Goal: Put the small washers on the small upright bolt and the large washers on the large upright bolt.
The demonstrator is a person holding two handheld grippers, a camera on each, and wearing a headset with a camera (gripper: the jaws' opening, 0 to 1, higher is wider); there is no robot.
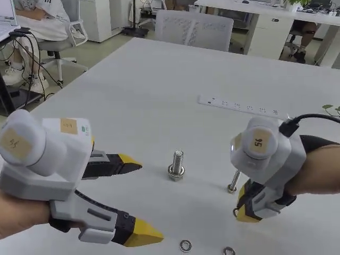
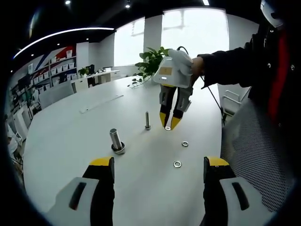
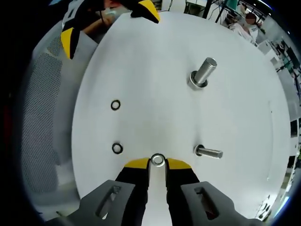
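On white table (image 1: 159, 79). Parks left gripper (image 1: 143, 197) aside, jaws spread and empty, leaving room. Hovers right gripper (image 2: 170, 123) low, clenched, lined up for threading. Stands large bolt (image 1: 177, 162) mid-table, small bolt (image 1: 234, 180) just beside right gripper. Pinches 1 washer (image 3: 158, 160) at tips; leaves 2 loose washers (image 1: 185, 245) (image 1: 228, 251) nearby.

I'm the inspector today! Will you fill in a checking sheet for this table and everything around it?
Surface: white table, looks clean.
Job's things: large upright bolt and small upright bolt standing apart; two loose washers lying flat nearer the person.
Clutter: white power strip behind the bolts.
Grippers: left gripper open, holding nothing; right gripper shut on a washer, beside the small bolt.
Cables: black cable plugged into the right gripper.
Surroundings: office chair, desks, a seated person.
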